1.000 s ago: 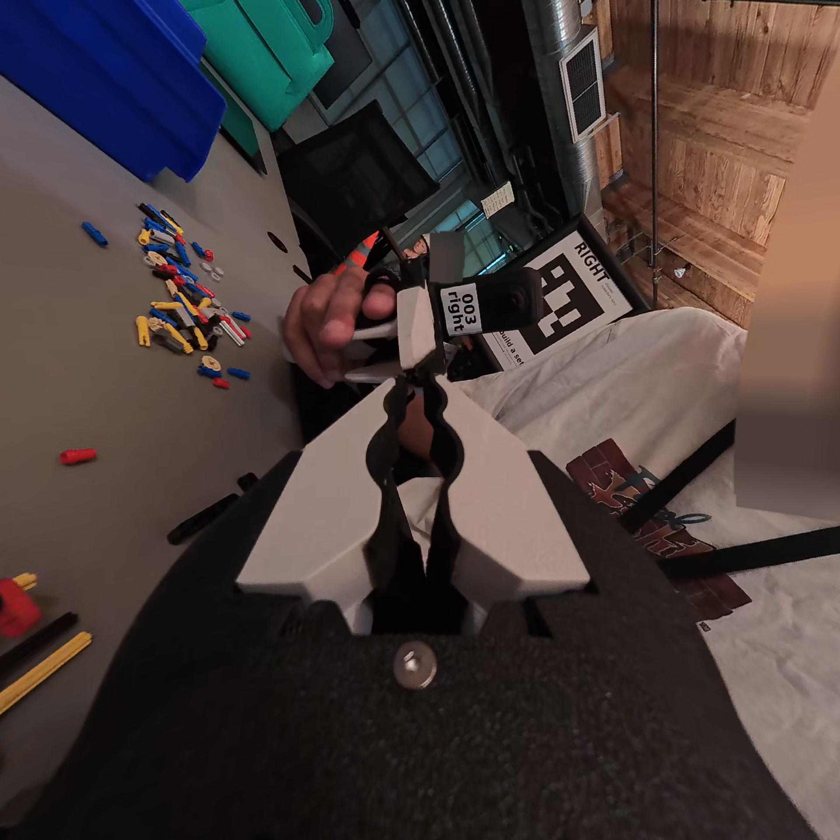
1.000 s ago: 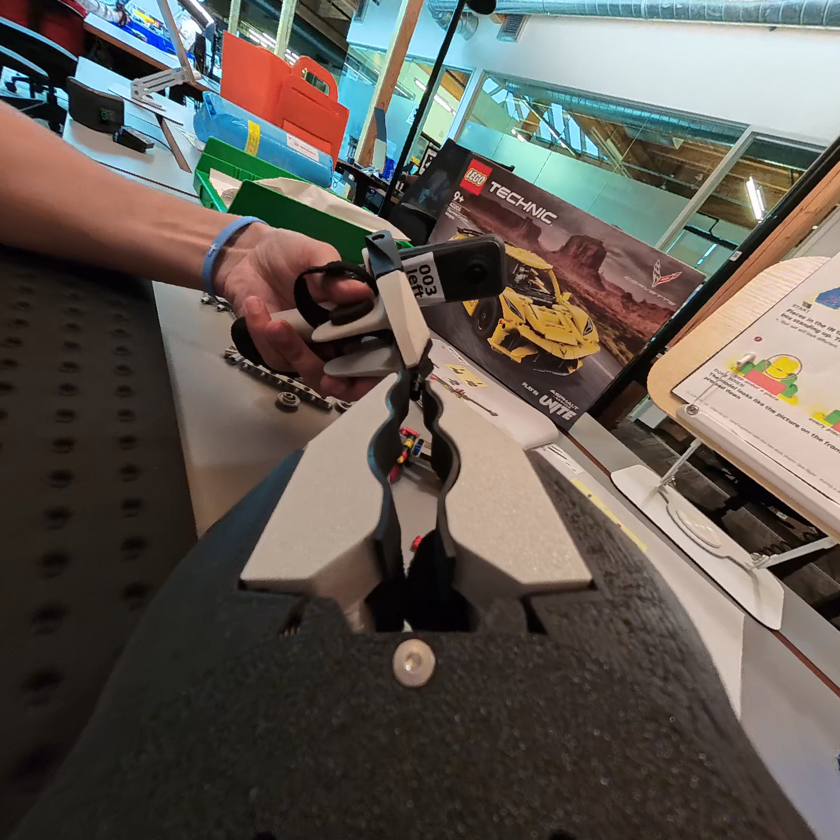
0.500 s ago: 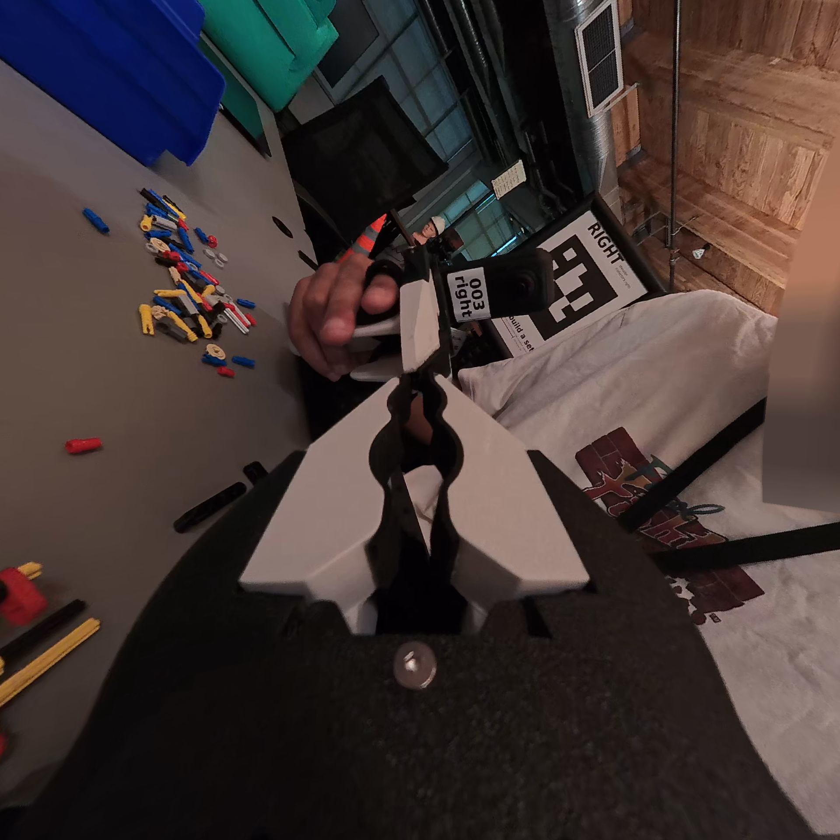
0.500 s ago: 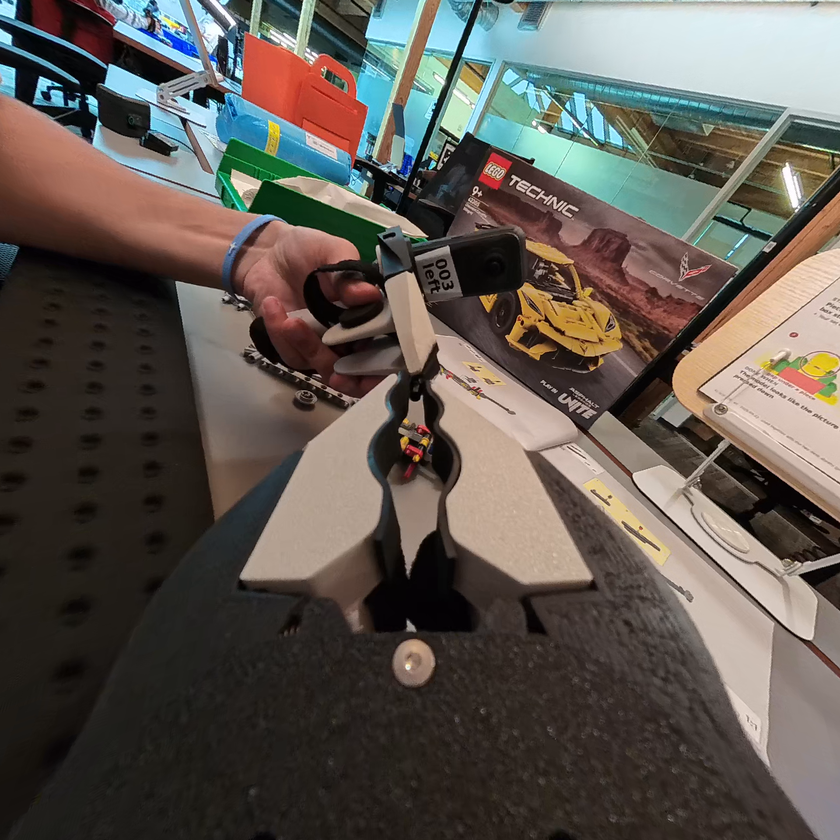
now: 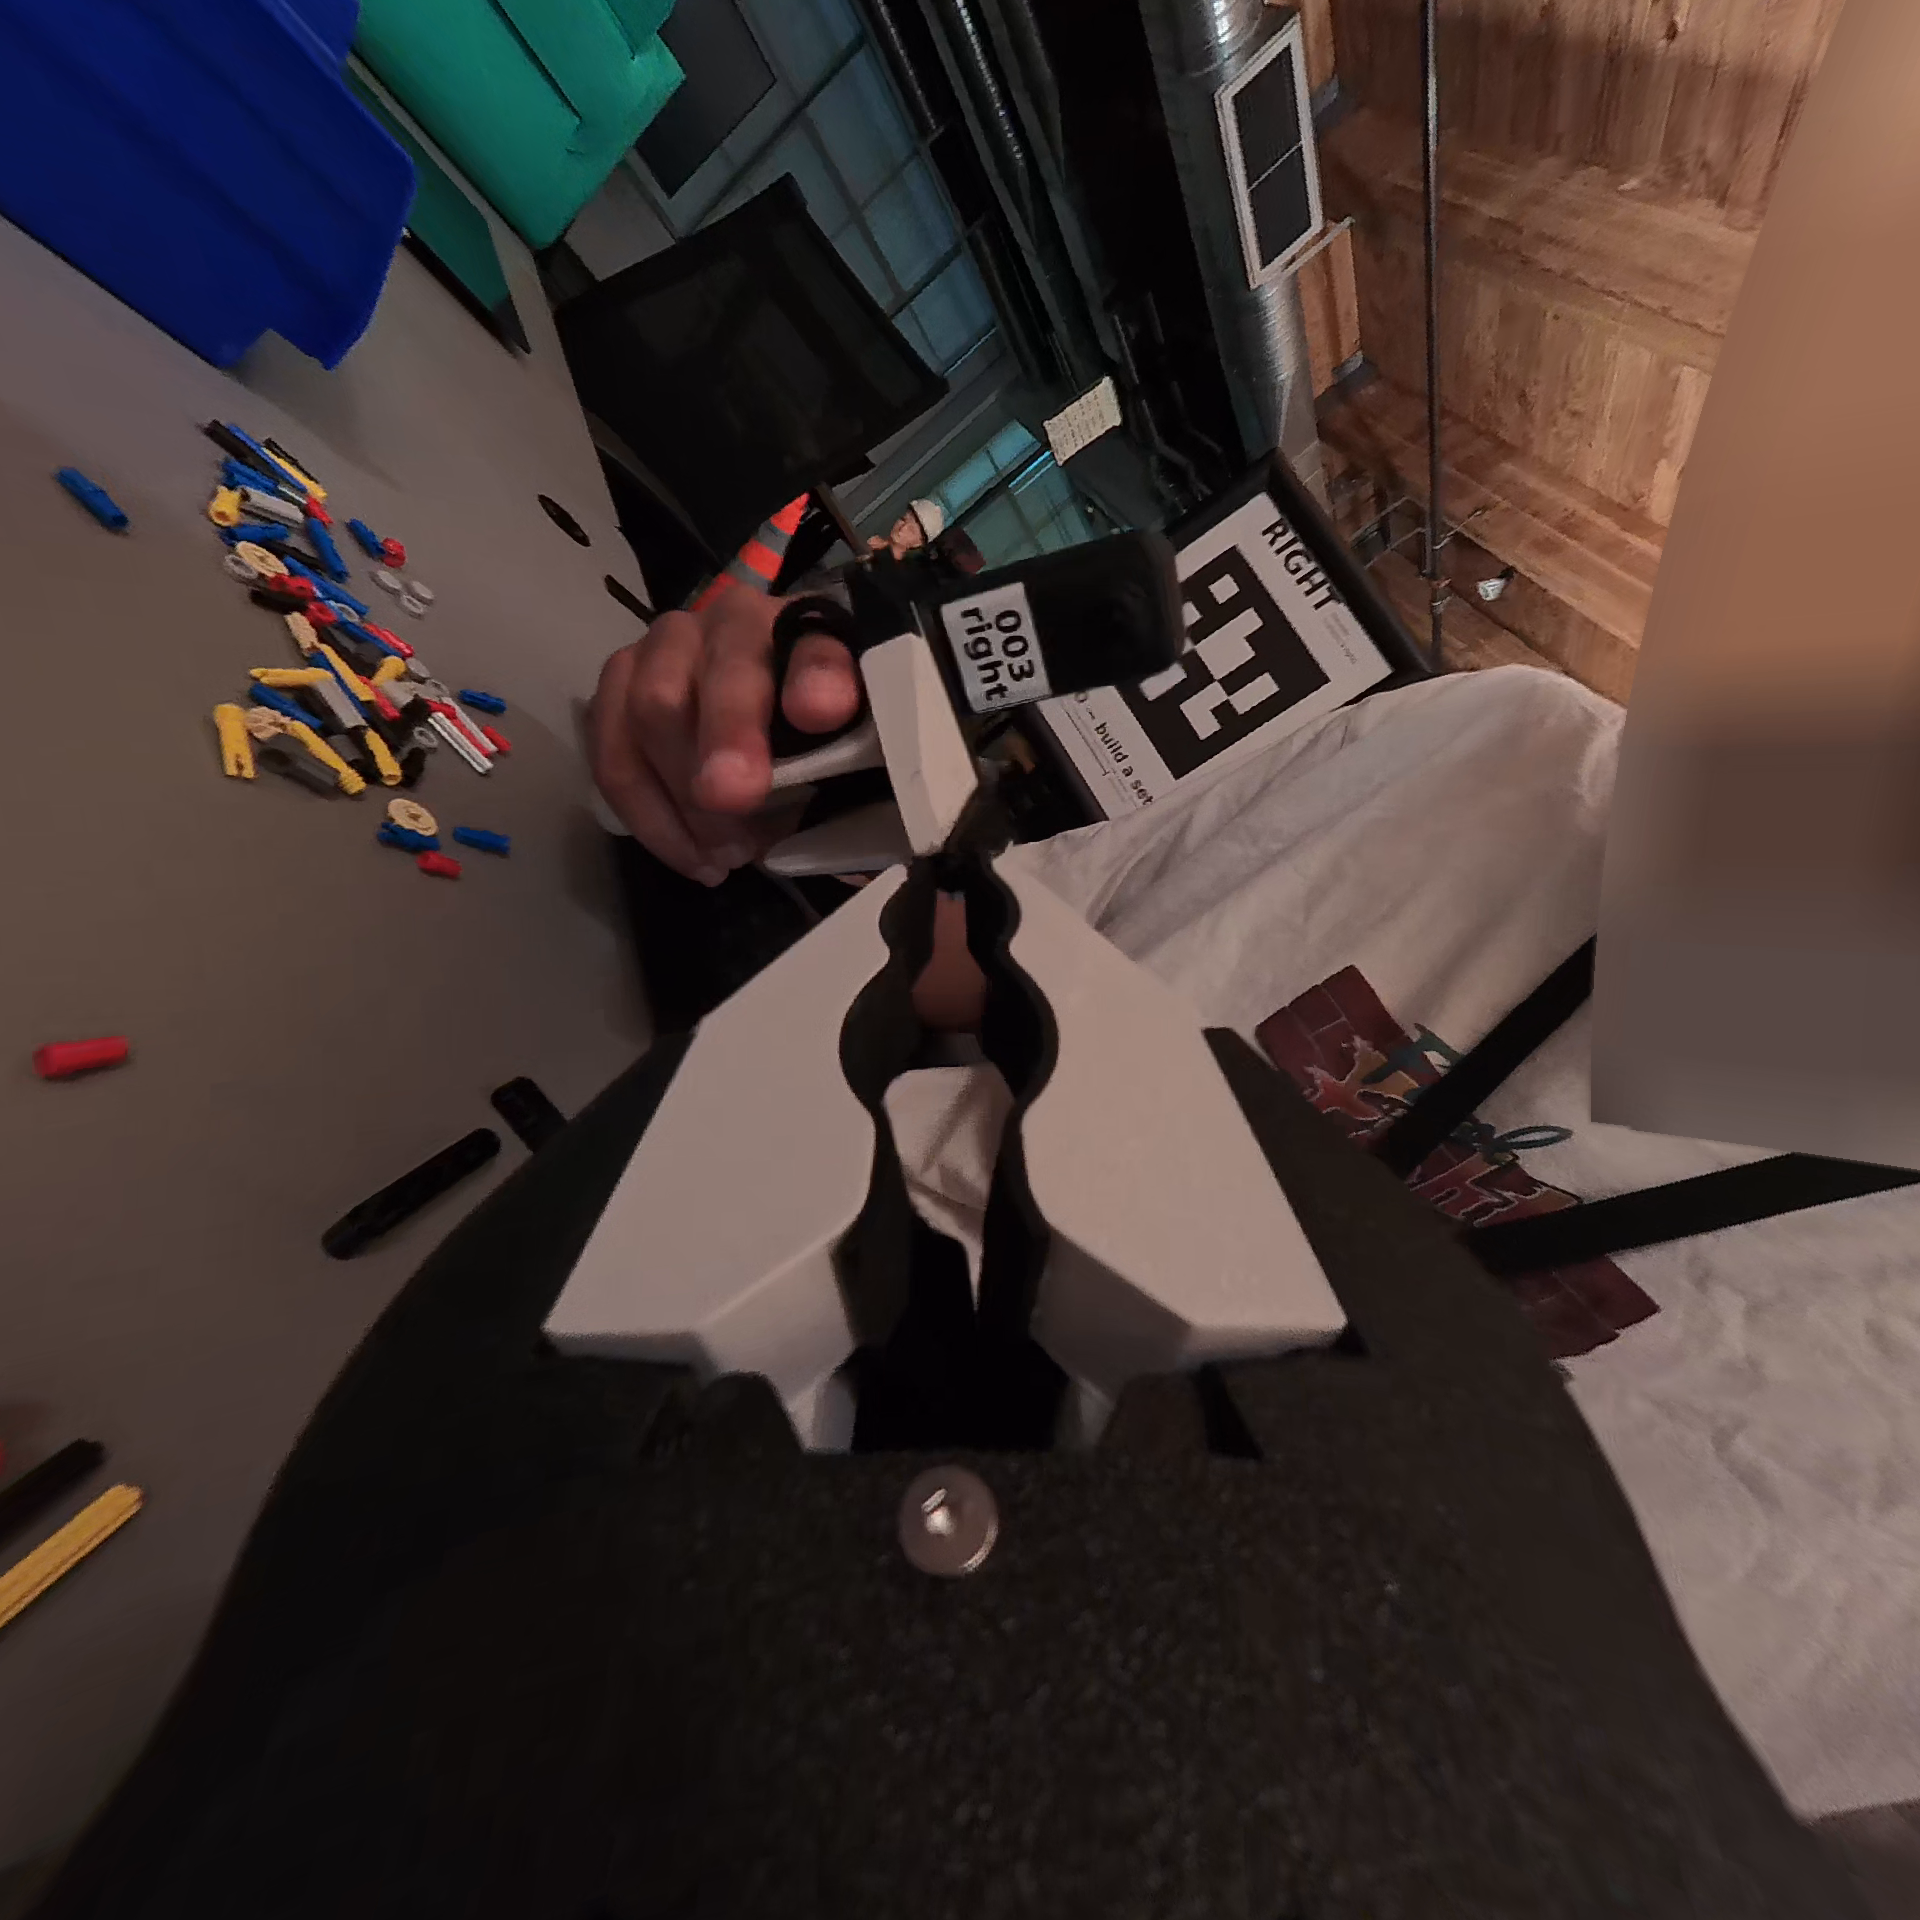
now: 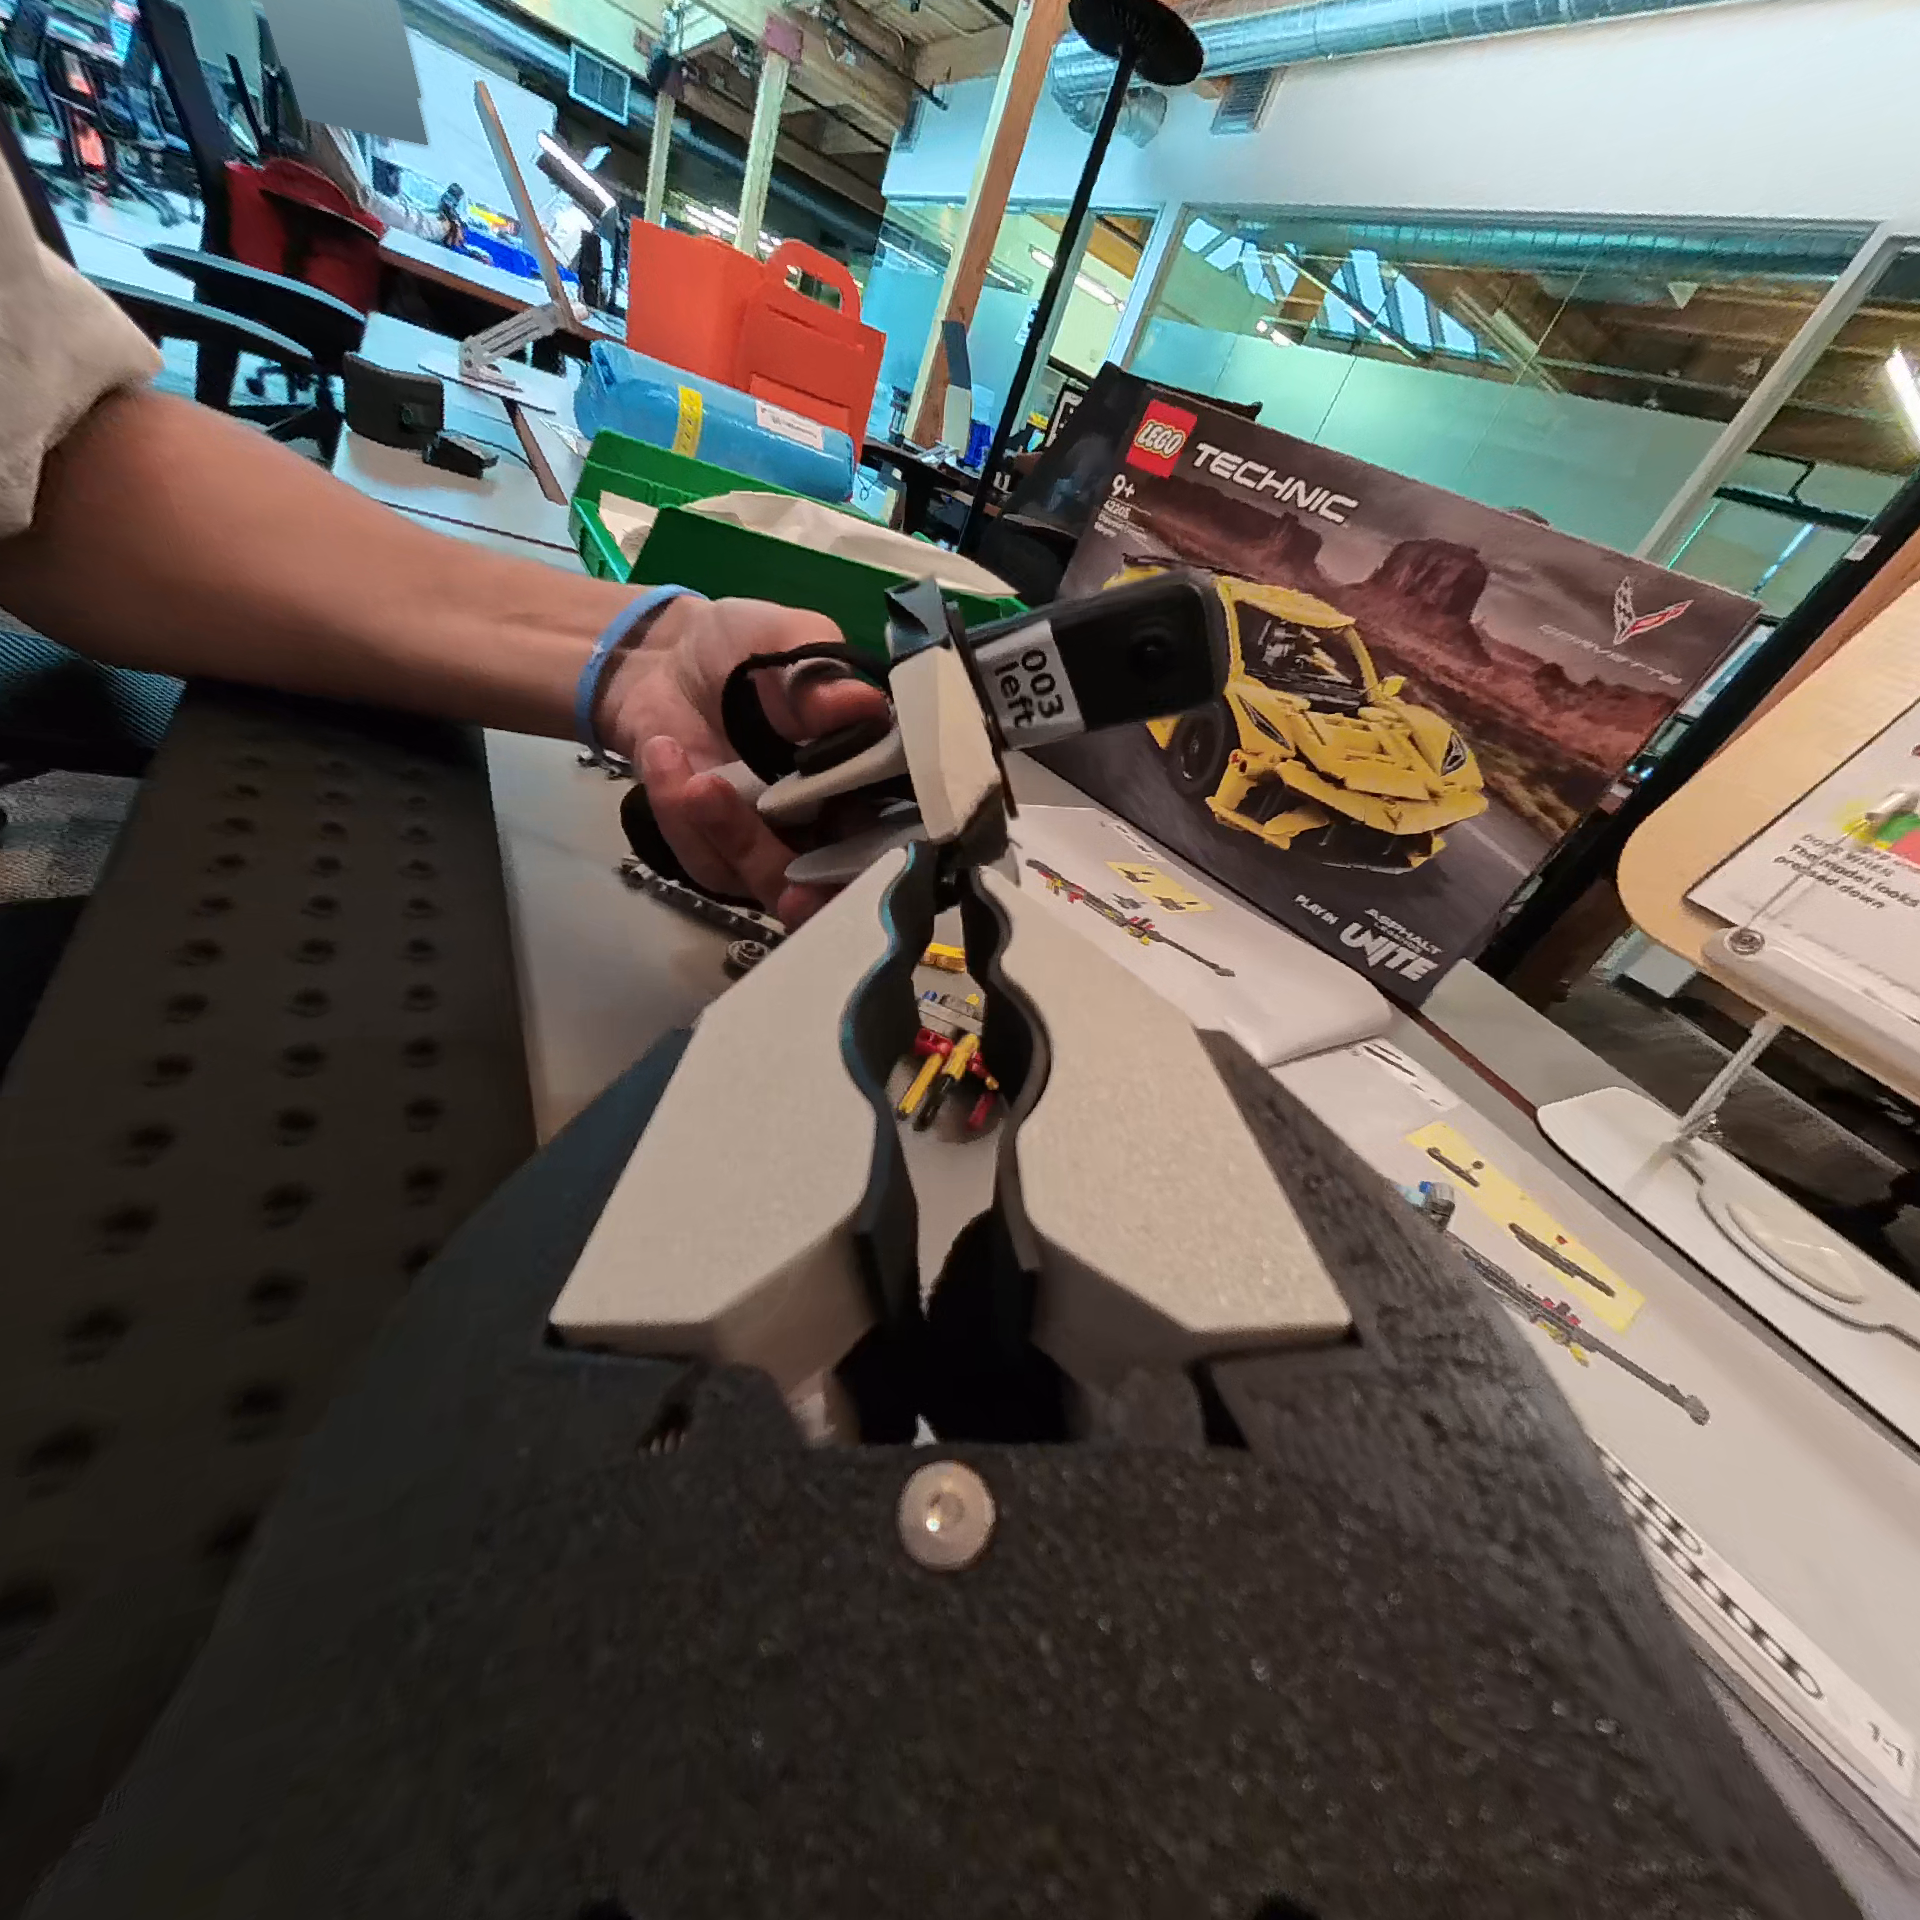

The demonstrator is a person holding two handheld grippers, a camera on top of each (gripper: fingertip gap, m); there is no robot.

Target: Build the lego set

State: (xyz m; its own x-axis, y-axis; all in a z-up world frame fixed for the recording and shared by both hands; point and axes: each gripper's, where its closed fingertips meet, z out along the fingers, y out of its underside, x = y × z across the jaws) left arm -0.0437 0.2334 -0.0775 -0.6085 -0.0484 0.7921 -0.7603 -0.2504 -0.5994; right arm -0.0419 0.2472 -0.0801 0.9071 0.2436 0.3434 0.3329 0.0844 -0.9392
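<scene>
My two grippers meet tip to tip in the air above the grey table [image 5: 208, 987]. In the left wrist view my left gripper [image 5: 948, 883] is shut, and a small black lego piece [image 5: 987, 821] sits between its tips and those of the right gripper [image 5: 961, 836], which a hand holds. In the right wrist view my right gripper [image 6: 940, 883] is shut at the same small black piece [image 6: 961, 868], with the left gripper [image 6: 977, 836] right behind it. The piece is mostly hidden by the fingertips.
A pile of loose coloured pieces [image 5: 322, 665], a red pin [image 5: 78, 1055], a black beam [image 5: 410, 1190] and a blue bin [image 5: 187, 156] are on the table. The right wrist view shows the set's box [image 6: 1403, 748], instruction sheets [image 6: 1195, 935], a green bin [image 6: 748, 561] and a perforated black mat [image 6: 260, 1039]. Less than 4 cm separates the two grippers' tips. Left tips and right tips are each some 15 centimetres from the red pin [image 5: 78, 1055].
Both grippers stay tip to tip on the small piece. They have shifted and tilted together a little, so the background has slid in both views.
</scene>
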